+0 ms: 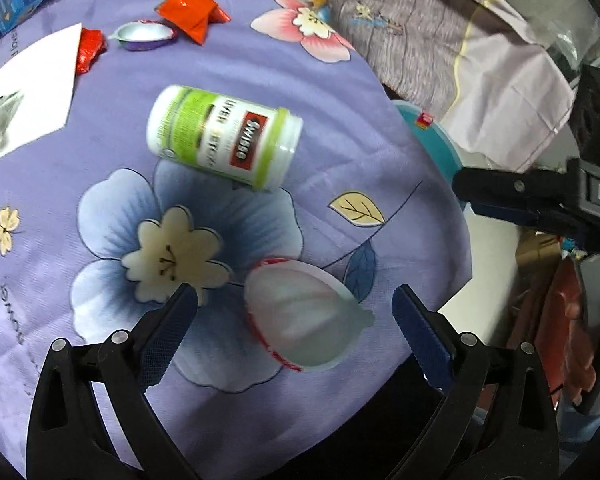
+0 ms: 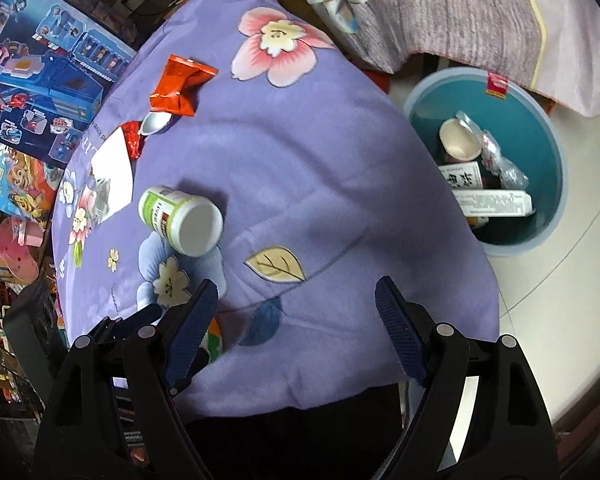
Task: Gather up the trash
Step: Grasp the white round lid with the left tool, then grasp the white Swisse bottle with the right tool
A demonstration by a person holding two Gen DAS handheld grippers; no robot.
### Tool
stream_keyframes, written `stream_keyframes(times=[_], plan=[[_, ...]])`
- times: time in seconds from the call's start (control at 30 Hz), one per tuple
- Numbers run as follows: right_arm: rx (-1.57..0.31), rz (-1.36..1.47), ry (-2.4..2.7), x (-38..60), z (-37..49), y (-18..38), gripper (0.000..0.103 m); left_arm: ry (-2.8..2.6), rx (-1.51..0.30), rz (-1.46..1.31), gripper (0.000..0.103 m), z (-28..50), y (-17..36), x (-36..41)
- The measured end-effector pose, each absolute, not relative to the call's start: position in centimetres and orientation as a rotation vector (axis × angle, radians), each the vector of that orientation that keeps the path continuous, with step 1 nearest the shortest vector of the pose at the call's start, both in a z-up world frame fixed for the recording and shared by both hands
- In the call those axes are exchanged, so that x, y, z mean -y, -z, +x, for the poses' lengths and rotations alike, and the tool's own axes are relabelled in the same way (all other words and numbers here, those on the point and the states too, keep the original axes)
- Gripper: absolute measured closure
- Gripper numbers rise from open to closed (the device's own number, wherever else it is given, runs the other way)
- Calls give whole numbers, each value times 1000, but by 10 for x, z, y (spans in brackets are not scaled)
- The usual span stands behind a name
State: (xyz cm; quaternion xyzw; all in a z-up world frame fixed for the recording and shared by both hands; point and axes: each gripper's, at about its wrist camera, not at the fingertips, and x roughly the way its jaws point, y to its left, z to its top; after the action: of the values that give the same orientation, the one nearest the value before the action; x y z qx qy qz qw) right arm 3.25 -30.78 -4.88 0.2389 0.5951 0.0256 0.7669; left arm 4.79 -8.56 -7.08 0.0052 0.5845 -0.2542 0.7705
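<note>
A white plastic cup with a red rim [image 1: 306, 314] lies on its side on the purple flowered cloth [image 1: 332, 92]. My left gripper [image 1: 296, 300] stands open around it, and neither blue pad touches it. Further back lies a green and white pill bottle [image 1: 224, 136], also on its side. My right gripper [image 2: 296, 296] hangs open over the cloth [image 2: 300, 140] with nothing between its fingers; the bottle [image 2: 180, 216] is ahead to its left. A teal bin [image 2: 540, 128] on the floor to the right holds a cup, boxes and wrappers.
At the cloth's far side lie an orange wrapper [image 1: 192, 6], a small foil cup [image 1: 146, 34], a red wrapper [image 1: 90, 48] and white paper [image 1: 36, 84]. Toy boxes [image 2: 40, 72] stand left of the table, a bedspread [image 2: 440, 12] behind. The bin's rim [image 1: 432, 140] sits by the table's right edge.
</note>
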Motion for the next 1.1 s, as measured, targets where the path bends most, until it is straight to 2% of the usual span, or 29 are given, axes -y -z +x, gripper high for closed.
stream_keyframes(times=[0.13, 0.2, 0.23, 0.27, 0.43, 0.67, 1.1], plan=[[-1298, 532, -42, 317, 23, 53, 25, 536, -1281, 33, 6, 44, 80, 97], [-1292, 540, -38, 321, 20, 54, 25, 524, -1276, 67, 11, 42, 84, 102], [-1290, 543, -38, 322, 18, 54, 25, 530, -1285, 79, 26, 40, 87, 104], [-1289, 545, -37, 323, 17, 54, 25, 534, -1294, 83, 35, 41, 90, 105], [-1298, 535, -53, 316, 19, 58, 25, 516, -1226, 105, 38, 38, 80, 96], [-1315, 458, -118, 277, 41, 53, 25, 442, -1157, -26, 37, 63, 55, 38], [-1339, 109, -280, 167, 125, 41, 25, 349, -1111, -142, 36, 90, 47, -40]])
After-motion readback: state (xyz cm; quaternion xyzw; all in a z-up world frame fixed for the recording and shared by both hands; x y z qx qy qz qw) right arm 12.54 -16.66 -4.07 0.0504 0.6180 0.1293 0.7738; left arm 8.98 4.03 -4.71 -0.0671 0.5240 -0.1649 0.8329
